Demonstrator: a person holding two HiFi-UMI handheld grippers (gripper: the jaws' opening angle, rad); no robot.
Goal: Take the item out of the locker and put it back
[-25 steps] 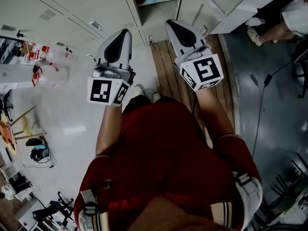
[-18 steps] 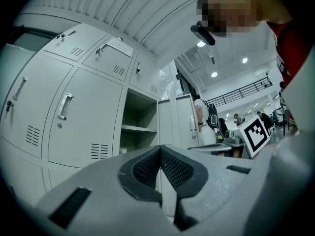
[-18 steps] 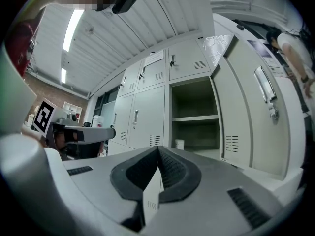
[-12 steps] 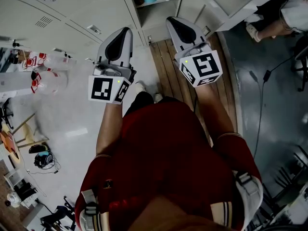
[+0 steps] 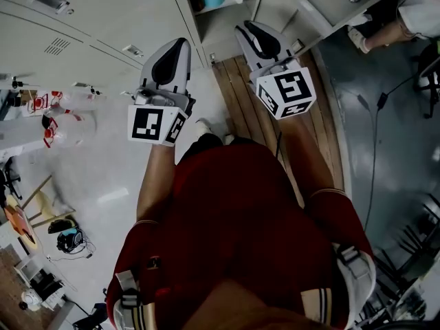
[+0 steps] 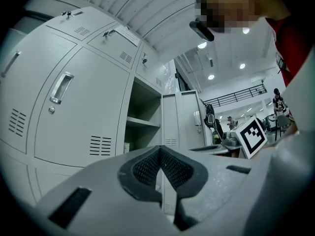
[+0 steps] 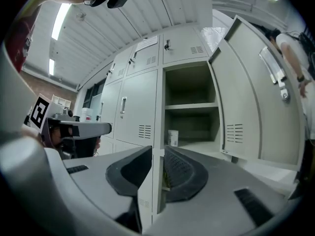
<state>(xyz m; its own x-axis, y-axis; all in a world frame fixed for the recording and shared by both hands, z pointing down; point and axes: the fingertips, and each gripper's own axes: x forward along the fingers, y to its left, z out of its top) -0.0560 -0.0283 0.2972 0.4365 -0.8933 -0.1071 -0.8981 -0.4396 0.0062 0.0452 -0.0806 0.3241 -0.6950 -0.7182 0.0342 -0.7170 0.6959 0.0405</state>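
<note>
Right gripper (image 7: 156,156) jaws narrowly apart, just been opening, nothing between them. Left gripper (image 6: 160,150) jaws together, empty. White container (image 7: 173,137) stands inside open locker (image 7: 192,85), under its shelf, left side. Best: widen jaws, enter level, straddle container, then close.

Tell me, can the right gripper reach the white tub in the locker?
Probably yes: the grey locker door is wide open, nothing blocks the small white tub on its shelf, and the right gripper has just been opening its empty jaws.
</note>
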